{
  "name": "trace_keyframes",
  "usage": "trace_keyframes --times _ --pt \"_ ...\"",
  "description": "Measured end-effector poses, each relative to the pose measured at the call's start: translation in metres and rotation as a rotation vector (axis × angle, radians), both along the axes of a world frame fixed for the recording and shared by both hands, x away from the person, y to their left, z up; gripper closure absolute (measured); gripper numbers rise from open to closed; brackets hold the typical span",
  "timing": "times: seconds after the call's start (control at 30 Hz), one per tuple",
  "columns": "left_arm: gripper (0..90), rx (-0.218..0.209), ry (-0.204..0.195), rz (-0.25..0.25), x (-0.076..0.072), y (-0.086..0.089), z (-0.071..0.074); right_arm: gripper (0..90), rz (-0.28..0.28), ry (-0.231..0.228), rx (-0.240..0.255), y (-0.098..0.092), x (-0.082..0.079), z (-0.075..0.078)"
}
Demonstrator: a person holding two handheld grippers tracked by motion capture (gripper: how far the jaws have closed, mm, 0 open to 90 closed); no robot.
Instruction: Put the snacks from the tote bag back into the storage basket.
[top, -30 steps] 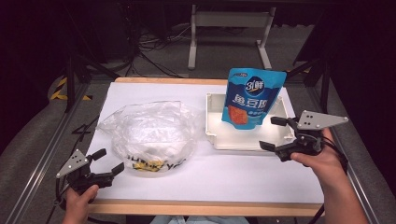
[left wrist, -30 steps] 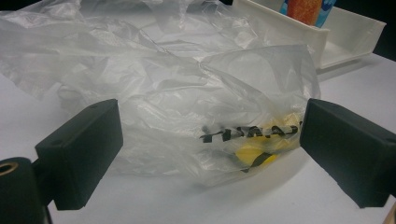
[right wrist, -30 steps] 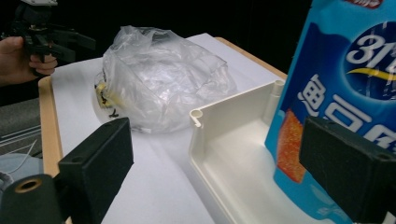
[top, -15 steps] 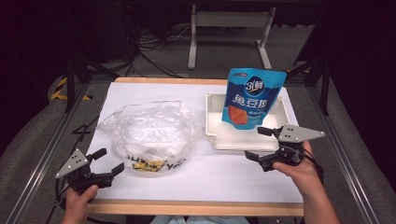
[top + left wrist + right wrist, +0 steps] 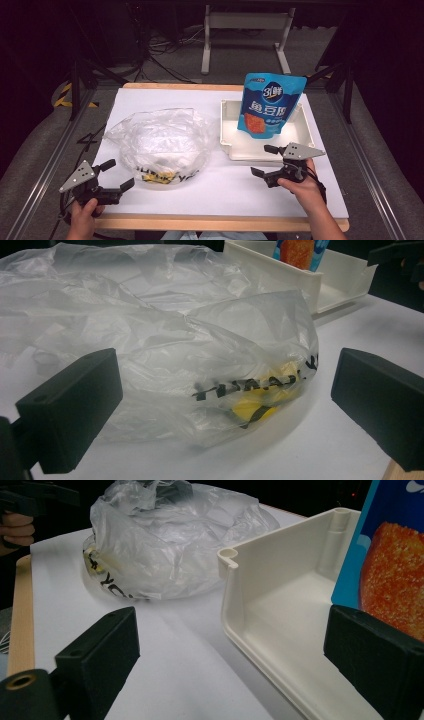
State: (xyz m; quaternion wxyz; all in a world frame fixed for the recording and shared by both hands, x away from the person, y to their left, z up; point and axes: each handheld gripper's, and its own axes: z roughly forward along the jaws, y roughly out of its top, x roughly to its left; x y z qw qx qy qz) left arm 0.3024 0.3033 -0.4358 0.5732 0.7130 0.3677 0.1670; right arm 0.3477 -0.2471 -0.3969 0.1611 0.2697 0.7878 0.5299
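In the high view the left tongs (image 5: 114,175) sit at the lower left of the frame, near the front edge of the white-covered table (image 5: 220,195), held in a hand; their jaws are spread wide and grip nothing, pointing toward the clear plastic bag (image 5: 160,145) that lies crumpled on the table just left of centre. The bag carries black lettering and something yellow shows through it at its near end. In the left gripper view the bag (image 5: 165,355) spans most of the frame between the two black jaws, which stand well apart at the lower left and lower right; the jaws do not touch the plastic as far as can be seen. The right tongs (image 5: 264,160) are at the lower right of the high view, held in the other hand, also released with jaws wide apart, just in front of the near wall of the white tray (image 5: 250,150). A blue snack pouch (image 5: 270,105) stands upright in the tray, leaning toward its far side, above and right of centre. In the right gripper view the tray's corner (image 5: 235,575) rises in the middle of the frame, the pouch (image 5: 395,560) fills the upper right edge, and the bag (image 5: 170,540) lies in the upper left, near the tray but apart from it.
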Motion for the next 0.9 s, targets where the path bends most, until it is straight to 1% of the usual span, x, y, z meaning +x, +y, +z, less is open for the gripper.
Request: trace_keyframes --times 0.03,0.07,0.13,0.2,0.27,0.3,0.37,0.43,0.5,0.57,0.6,0.7,0.77,0.83,0.87,0.9 --pt "0.4 0.001 0.002 -0.003 0.000 0.000 0.000 8.3 0.000 0.006 0.007 0.000 0.001 -0.003" --pt "0.4 0.003 -0.005 -0.002 0.000 0.000 0.000 8.4 -0.001 0.008 0.006 0.000 0.001 -0.006" --pt "0.4 0.010 -0.020 -0.001 0.000 0.001 -0.001 8.4 -0.005 0.016 -0.010 0.001 0.002 -0.012" --pt "0.2 0.011 -0.028 -0.002 -0.001 0.000 -0.002 8.3 -0.018 0.026 -0.013 0.002 0.003 -0.019" --pt "0.4 0.012 -0.032 0.003 -0.001 0.000 -0.003 8.4 -0.021 0.030 -0.013 0.002 0.003 -0.022" --pt "0.4 0.014 -0.036 -0.001 -0.001 0.000 -0.004 8.4 -0.032 0.044 -0.019 0.003 0.005 -0.028" --pt "0.3 0.013 -0.032 -0.009 0.000 0.000 -0.004 8.4 -0.037 0.046 -0.024 0.004 0.005 -0.029" --pt "0.2 0.015 -0.037 -0.009 0.000 -0.001 -0.006 9.0 -0.053 0.043 -0.034 0.004 0.006 -0.032" --pt "0.2 0.033 -0.046 0.003 0.000 -0.002 -0.007 9.9 -0.075 0.027 -0.034 0.002 0.008 -0.033" --pt "0.2 0.055 -0.045 0.031 0.001 -0.004 -0.009 9.9 -0.077 0.045 -0.032 0.000 0.010 -0.036" --pt "0.4 0.058 -0.047 0.038 0.002 -0.005 -0.009 9.9 -0.083 0.046 -0.036 0.000 0.011 -0.038" --pt "0.2 0.056 -0.044 0.038 0.002 -0.004 -0.010 10.0 -0.091 0.041 -0.039 -0.001 0.011 -0.040" --pt "0.3 0.052 -0.037 0.039 0.002 -0.004 -0.009 10.1 -0.094 0.020 -0.032 -0.001 0.010 -0.039" --pt "0.3 0.044 -0.024 0.023 0.002 -0.003 -0.009 10.2 -0.090 0.003 -0.024 -0.001 0.010 -0.038" --pt "0.4 0.035 -0.018 -0.001 0.002 -0.003 -0.009 10.2 -0.088 0.001 -0.020 -0.001 0.010 -0.038" --pt "0.4 0.035 -0.018 -0.001 0.002 -0.003 -0.009 10.2 -0.088 0.001 -0.020 -0.001 0.010 -0.038"
